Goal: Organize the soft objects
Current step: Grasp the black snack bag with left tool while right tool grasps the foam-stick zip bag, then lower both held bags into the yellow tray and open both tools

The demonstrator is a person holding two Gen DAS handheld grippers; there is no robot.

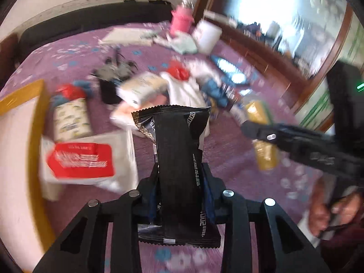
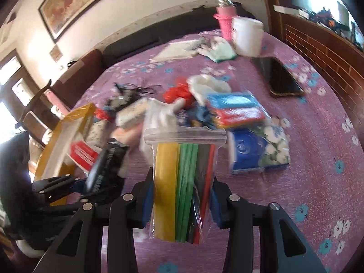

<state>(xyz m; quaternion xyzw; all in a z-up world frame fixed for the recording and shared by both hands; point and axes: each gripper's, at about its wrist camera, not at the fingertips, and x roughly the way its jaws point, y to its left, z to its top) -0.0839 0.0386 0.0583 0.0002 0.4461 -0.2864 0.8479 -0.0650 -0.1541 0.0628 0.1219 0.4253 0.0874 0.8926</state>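
Observation:
My left gripper (image 1: 180, 182) is shut on a black foil packet (image 1: 177, 141) and holds it upright above the purple tablecloth. My right gripper (image 2: 182, 193) is shut on a clear zip bag (image 2: 184, 177) of yellow, green, black and red strips, held above the cloth. The right gripper also shows in the left wrist view (image 1: 257, 132) at the right, with the bag's yellow part (image 1: 264, 154) hanging from it. The left gripper with its black packet (image 2: 107, 166) shows at the lower left of the right wrist view. A heap of soft packets (image 2: 182, 109) lies mid-table.
A yellow-rimmed tray (image 2: 68, 136) stands at the left with a red-and-white packet (image 1: 79, 159) in it. A blue tissue pack (image 2: 259, 152), a rainbow sponge pack (image 2: 236, 109), a black phone (image 2: 277, 77), a white tub (image 2: 246, 35) and a pink cup (image 2: 225, 22) are on the cloth (image 2: 318, 159).

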